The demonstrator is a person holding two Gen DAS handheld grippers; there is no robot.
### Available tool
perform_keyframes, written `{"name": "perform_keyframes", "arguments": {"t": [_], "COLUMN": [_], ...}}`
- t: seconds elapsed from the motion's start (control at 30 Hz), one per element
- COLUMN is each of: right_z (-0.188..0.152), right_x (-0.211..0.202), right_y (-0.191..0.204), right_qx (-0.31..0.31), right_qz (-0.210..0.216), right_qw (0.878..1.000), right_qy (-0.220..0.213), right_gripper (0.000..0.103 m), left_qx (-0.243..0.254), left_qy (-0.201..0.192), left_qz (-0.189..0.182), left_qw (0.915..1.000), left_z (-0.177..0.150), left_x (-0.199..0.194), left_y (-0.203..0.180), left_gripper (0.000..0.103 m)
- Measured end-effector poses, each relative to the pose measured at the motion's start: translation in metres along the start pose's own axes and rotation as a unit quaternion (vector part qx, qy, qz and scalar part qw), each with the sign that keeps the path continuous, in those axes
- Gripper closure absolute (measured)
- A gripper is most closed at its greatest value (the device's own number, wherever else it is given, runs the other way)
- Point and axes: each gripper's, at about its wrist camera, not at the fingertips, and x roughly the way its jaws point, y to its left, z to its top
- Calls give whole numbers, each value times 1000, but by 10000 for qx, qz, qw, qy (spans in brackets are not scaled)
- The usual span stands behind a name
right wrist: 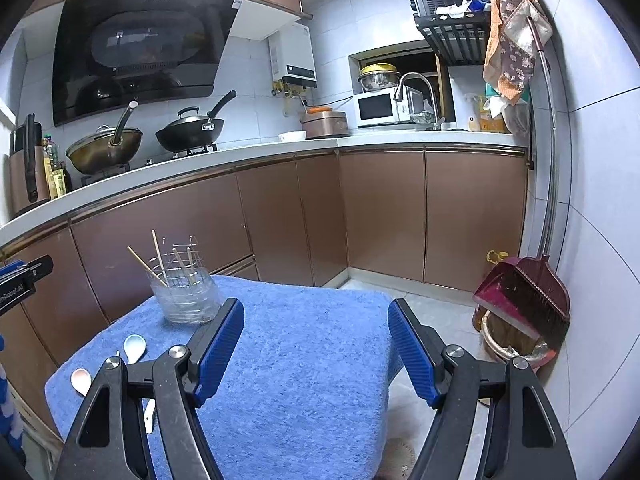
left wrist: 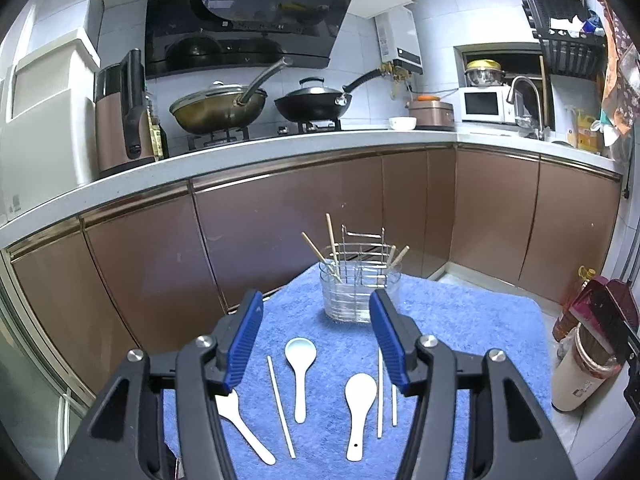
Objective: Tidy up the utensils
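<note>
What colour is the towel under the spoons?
Blue, a plain terry towel; it shows best in the left wrist view.

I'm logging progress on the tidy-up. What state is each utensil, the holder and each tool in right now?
Left tool: open, empty.
Right tool: open, empty.
Holder: upright on the blue towel, chopsticks standing inside.
Three white spoons: lying flat on towel.
Loose chopsticks: lying flat on towel.

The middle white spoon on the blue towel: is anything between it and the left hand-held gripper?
Nothing visible. The left hand-held gripper hangs open above the blue towel, and the middle white spoon lies bare between a chopstick and another white spoon. The holder stands farther back.
</note>
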Motion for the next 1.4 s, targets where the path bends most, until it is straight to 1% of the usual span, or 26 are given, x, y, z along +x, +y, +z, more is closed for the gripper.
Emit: {"name": "perform_keyframes", "arguments": {"t": [0.17,0.37,0.6,0.8,1.17,1.3,1.33,1.4], "right_z": [-1,-1,-1,-1,-3,-3,-3,0], "right_x": [0,1,4,8,15,24,27,40], "right_y": [-6,-12,-4,9,50,70,73,79], "right_qx": [4,27,-52,-257,-697,-904,-884,-699], "right_qz": [-66,-107,-41,136,314,632,765,1200], "right_qw": [10000,9999,9999,9995,9967,9929,9918,9872], "right_qy": [28,49,81,152,287,453,525,784], "right_gripper": [31,31,31,31,31,31,31,34], "left_qx": [41,19,-37,-64,-264,-433,-535,-818], "left_qy": [115,144,220,342,700,984,1083,1372], "left_qz": [-52,-98,-122,-87,-77,-284,-365,-569], "left_qw": [9999,9998,9997,9994,9972,9938,9920,9855], "left_z": [-3,-3,-5,-7,-19,-16,-15,-15], "left_x": [6,6,11,19,39,56,62,77], "left_y": [-6,-7,-2,9,52,80,91,113], "left_gripper": [50,49,49,49,49,49,49,49]}}
